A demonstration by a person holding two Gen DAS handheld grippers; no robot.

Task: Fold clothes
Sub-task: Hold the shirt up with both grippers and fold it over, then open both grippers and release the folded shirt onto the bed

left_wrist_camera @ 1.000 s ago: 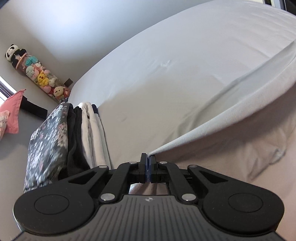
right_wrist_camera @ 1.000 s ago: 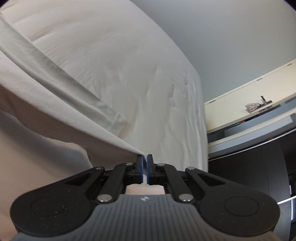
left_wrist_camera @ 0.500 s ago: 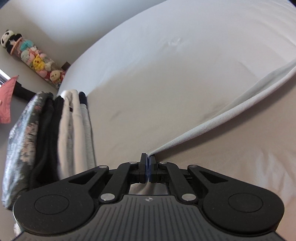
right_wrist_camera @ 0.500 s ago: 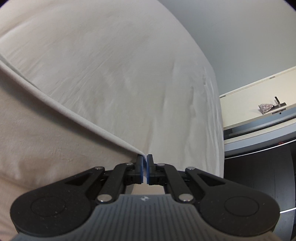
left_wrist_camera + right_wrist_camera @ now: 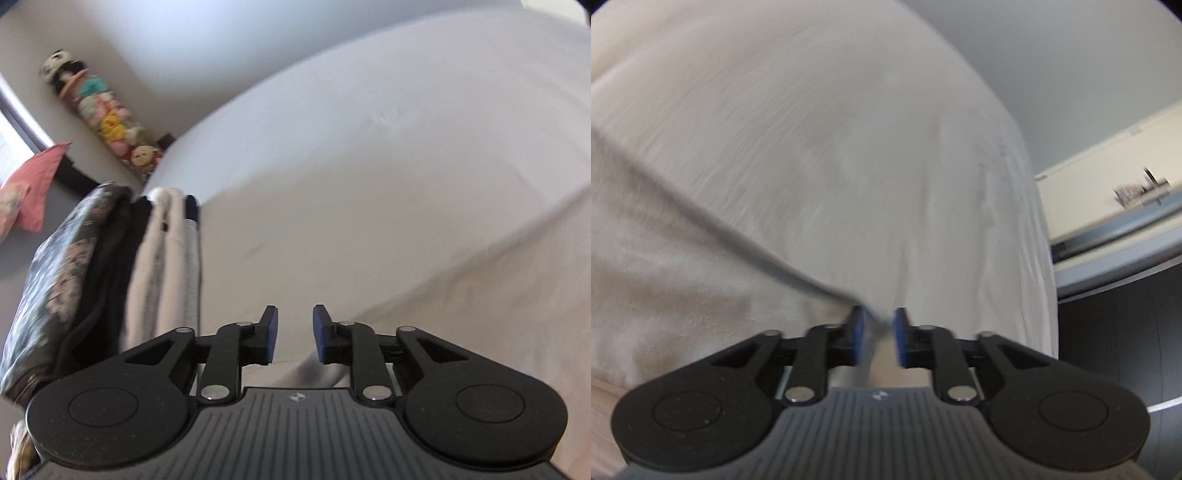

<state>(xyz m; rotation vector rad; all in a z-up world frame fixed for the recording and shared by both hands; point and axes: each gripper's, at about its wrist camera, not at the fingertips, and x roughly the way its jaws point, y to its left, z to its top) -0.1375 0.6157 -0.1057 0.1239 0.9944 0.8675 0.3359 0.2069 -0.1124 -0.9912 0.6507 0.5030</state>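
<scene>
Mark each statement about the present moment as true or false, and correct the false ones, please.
1. The left hand-held gripper is shut on the cloth. False: its jaws stand apart and hold nothing.
2. A stack of folded clothes lies on the bed, to the left in the left wrist view. True.
3. The right hand-held gripper is open. True; a corner of the cloth lies loose at its fingertips.
4. The top item of the stack is plain white. False: it is a dark floral fabric.
5. A row of plush toys stands by the wall. True.
</scene>
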